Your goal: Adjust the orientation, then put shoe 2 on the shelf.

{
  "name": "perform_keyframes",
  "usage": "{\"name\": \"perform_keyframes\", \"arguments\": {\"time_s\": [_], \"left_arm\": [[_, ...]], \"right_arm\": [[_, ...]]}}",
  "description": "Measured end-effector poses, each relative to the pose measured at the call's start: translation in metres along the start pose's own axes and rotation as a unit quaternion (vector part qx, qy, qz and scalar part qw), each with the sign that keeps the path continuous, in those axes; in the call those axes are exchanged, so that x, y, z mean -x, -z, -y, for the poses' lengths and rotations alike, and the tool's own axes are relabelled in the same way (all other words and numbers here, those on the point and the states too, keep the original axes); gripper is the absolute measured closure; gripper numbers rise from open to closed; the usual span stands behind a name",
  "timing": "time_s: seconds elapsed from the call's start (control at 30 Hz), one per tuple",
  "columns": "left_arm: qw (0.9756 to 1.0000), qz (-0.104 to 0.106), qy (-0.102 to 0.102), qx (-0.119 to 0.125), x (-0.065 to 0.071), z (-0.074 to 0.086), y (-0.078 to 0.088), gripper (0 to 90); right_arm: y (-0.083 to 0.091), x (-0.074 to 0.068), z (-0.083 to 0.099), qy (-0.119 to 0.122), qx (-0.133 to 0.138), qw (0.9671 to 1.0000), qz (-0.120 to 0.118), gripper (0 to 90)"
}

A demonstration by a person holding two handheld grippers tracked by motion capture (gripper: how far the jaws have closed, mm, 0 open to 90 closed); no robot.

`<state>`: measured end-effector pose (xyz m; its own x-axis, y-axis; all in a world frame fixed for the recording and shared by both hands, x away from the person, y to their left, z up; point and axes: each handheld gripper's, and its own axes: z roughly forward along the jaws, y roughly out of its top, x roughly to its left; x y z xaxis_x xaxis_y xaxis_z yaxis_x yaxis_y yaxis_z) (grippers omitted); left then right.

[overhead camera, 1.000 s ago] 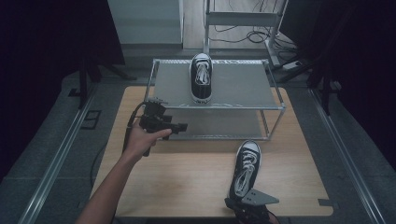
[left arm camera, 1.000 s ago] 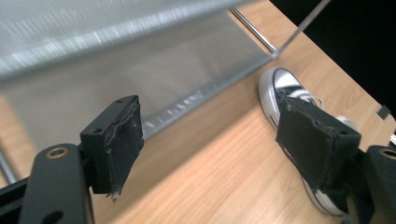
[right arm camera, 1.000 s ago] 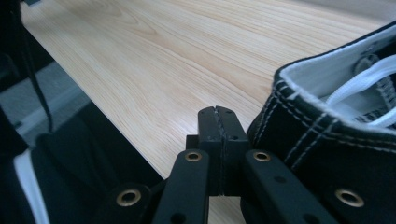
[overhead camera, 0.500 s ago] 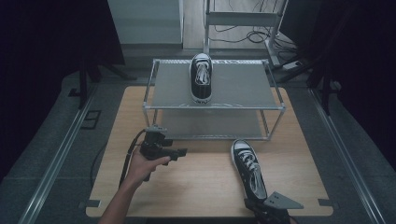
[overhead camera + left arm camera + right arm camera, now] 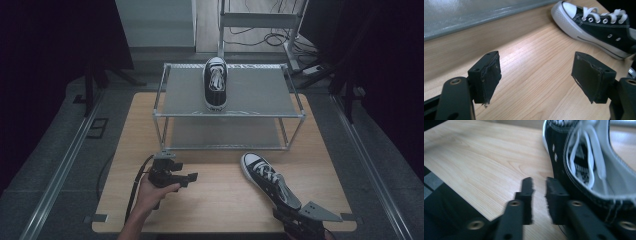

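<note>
High view: a black-and-white sneaker (image 5: 270, 181) lies on the wooden bench (image 5: 220, 200), toe toward the metal rack (image 5: 229, 117), heel toward the near right edge. The right tongs (image 5: 300, 220) sit at the heel end, at the bottom of the view. The left tongs (image 5: 187, 178), held in the left hand (image 5: 150, 192), are low over the bench, well apart from the sneaker. A second sneaker (image 5: 216, 82) stands on the rack's top shelf.

Left gripper view: the left tongs (image 5: 536, 80) are released; the pads (image 5: 490, 75) stand apart with bare bench between them. The sneaker (image 5: 599, 27) lies beyond, at upper right.

Right gripper view: the right tongs (image 5: 539, 195) have just been opening. A narrow gap shows between the pads (image 5: 527, 192) and nothing lies in it. The sneaker's heel (image 5: 584, 170) lies just beside one pad, outside the gap; whether it touches cannot be told.
</note>
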<state>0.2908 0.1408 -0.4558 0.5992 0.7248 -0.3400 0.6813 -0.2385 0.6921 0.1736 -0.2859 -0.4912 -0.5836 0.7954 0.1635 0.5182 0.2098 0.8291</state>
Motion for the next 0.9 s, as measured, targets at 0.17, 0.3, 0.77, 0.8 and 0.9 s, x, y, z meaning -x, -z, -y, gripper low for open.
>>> {"name": "perform_keyframes", "arguments": {"time_s": [0.17, 0.3, 0.77, 0.8, 0.9], "left_arm": [[0.9998, -0.015, -0.007, -0.012, -0.001, 0.005, -0.006, 23.7], [0.9999, -0.011, -0.001, -0.008, -0.003, 0.007, -0.004, 23.7], [0.9997, -0.002, 0.022, -0.009, -0.008, 0.020, -0.003, 23.7], [0.9997, 0.000, 0.024, -0.009, -0.008, 0.020, -0.004, 23.7], [0.9997, 0.002, 0.024, -0.011, -0.008, 0.021, -0.005, 23.7]], "right_arm": [[0.013, -0.005, -0.025, 0.009, 0.027, 0.9996, 0.003, 38.5], [0.013, 0.004, -0.049, 0.028, 0.013, 0.9994, 0.017, 23.9], [-0.044, 0.034, -0.097, 0.012, -0.080, 0.9962, -0.032, 21.2], [-0.048, 0.035, -0.099, 0.011, -0.091, 0.9953, -0.032, 20.8], [-0.054, 0.035, -0.108, 0.016, -0.108, 0.9937, -0.025, 20.7]]}}
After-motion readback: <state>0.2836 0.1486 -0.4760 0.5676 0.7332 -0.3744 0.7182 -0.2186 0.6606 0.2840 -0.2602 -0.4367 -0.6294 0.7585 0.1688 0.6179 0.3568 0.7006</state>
